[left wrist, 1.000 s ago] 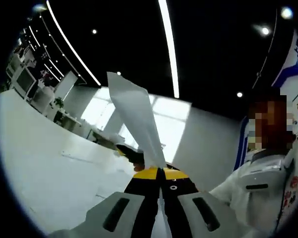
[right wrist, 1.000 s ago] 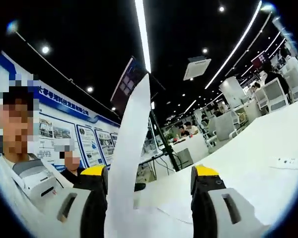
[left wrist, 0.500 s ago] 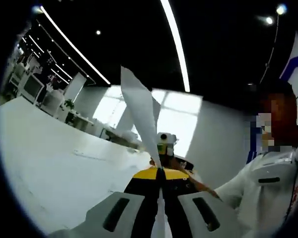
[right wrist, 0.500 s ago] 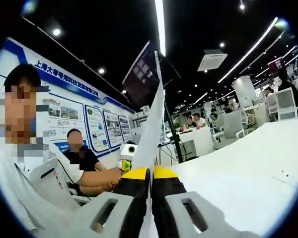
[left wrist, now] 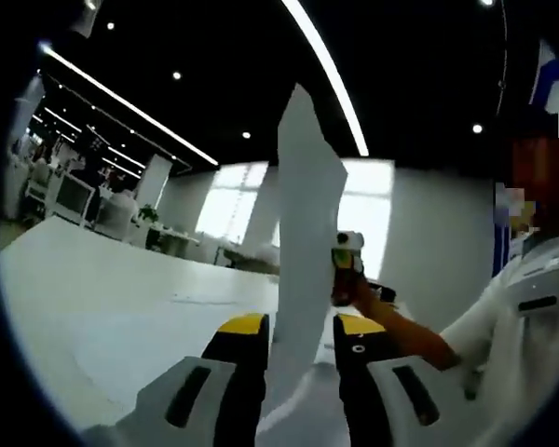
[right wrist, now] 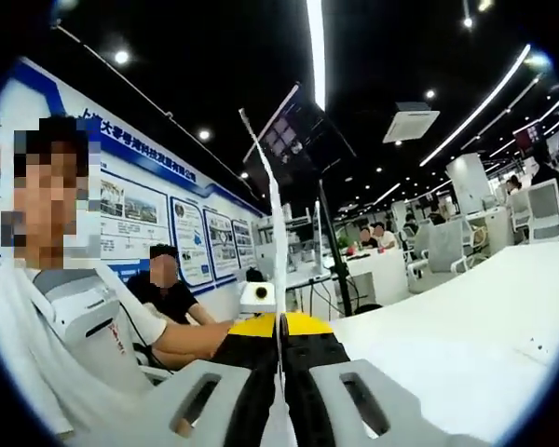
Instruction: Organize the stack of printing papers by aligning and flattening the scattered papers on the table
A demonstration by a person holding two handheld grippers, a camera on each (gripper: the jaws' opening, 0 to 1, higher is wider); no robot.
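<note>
Left claw (left wrist: 301, 328) has parted around upright paper (left wrist: 303, 242); right claw (right wrist: 281, 324) clamps it.

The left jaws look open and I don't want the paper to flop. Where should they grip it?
Close on the lower edge of the paper, which stands upright between the open jaws of the left gripper, coming from below. The right gripper already pinches it edge-on.

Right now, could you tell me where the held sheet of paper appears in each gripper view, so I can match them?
Left gripper view: the paper rises broad from between the open jaws, centre of frame.
Right gripper view: the paper stands edge-on as a thin line, pinched in the closed jaws at centre.
Shared landmark: the white table.
</note>
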